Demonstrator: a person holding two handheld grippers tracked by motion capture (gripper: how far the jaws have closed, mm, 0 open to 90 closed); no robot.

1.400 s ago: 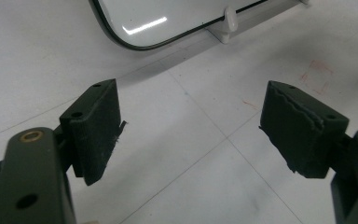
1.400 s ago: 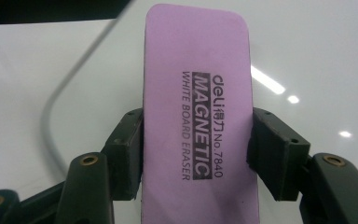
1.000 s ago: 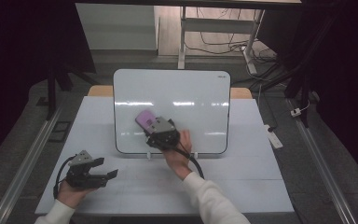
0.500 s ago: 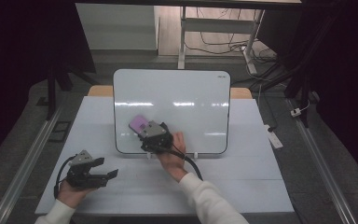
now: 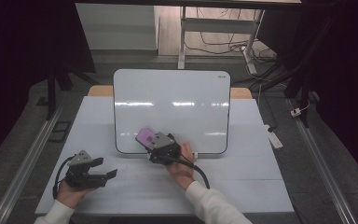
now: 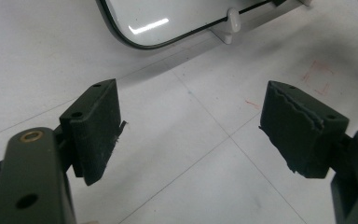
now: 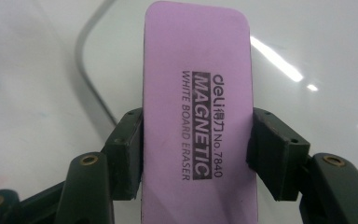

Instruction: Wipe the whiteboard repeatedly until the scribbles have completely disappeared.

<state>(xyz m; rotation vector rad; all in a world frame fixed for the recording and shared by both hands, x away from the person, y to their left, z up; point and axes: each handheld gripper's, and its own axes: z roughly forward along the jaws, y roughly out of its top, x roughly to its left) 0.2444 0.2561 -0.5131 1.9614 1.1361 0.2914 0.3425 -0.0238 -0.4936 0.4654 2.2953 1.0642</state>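
A white whiteboard (image 5: 177, 107) with a dark rim stands tilted at the middle of the table. My right gripper (image 5: 153, 143) is shut on a purple whiteboard eraser (image 5: 145, 136), held against the board's lower left area. In the right gripper view the eraser (image 7: 198, 107) is clamped by its long sides between both pads, its printed label facing the camera, with the whiteboard (image 7: 317, 51) behind it. My left gripper (image 5: 103, 173) rests near the table's front left, open with nothing between its fingers. Its view shows bare table between the jaws (image 6: 191, 140) and the whiteboard's lower corner (image 6: 168, 23).
The white table (image 5: 242, 182) has faint red marks (image 6: 319, 77) right of the left gripper. A small white item (image 5: 272, 137) lies by the table's right edge. Metal rails run along both sides. A small white foot (image 6: 233, 18) props the board.
My right gripper has moved the eraser down and to the left across the board's lower part. The left gripper has stayed in place.
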